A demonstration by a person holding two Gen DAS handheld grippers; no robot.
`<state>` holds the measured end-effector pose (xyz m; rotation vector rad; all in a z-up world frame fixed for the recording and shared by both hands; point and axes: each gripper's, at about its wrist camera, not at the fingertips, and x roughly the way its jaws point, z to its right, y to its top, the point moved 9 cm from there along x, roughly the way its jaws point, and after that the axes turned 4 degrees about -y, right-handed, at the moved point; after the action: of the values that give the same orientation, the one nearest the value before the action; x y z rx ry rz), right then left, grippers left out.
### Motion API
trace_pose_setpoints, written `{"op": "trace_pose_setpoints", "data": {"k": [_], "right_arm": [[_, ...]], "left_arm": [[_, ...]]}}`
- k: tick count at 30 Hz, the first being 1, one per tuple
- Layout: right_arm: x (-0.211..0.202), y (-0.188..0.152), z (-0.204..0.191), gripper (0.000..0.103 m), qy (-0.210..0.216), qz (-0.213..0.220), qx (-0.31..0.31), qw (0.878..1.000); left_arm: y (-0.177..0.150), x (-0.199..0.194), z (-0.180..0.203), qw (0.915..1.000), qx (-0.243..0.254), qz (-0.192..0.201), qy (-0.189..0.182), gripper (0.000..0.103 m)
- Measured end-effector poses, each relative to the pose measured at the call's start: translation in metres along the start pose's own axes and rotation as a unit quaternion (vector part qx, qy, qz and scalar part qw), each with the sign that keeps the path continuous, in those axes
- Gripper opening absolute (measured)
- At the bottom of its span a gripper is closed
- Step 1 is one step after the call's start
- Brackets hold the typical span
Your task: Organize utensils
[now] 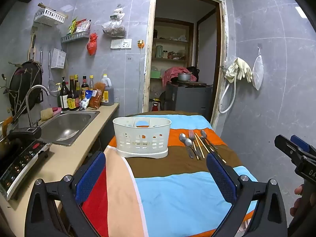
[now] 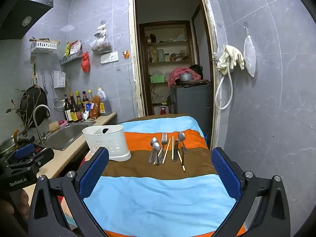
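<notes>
Currently both tools, left tool (image 1: 156,173) and right tool (image 2: 160,169), gape empty (sorting unstarted); next, grasp a spoon (image 2: 156,147) for the basket (image 2: 107,141).

The right gripper (image 2: 160,169) hangs wide open above the striped cloth (image 2: 158,197); spoons, fork and chopsticks (image 2: 167,151) lie at twelve o'clock; white caddy (image 2: 107,142) at ten o'clock.

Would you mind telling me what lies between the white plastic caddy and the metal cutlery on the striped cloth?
Nothing: only bare striped cloth separates the white plastic caddy from the metal cutlery, clearest in the right wrist view.
</notes>
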<state>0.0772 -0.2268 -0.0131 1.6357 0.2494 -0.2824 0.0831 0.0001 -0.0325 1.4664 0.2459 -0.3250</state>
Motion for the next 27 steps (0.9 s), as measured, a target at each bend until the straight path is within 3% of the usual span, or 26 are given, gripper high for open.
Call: {"op": "trace_pose_setpoints", "data": {"k": [27], "right_arm": [[-0.0005, 0.0048, -0.001, 0.102, 0.006, -0.004, 0.01, 1.0]], "left_arm": [[0.0026, -0.0004, 0.0, 1.0, -0.003, -0.008, -0.001, 0.102]]}}
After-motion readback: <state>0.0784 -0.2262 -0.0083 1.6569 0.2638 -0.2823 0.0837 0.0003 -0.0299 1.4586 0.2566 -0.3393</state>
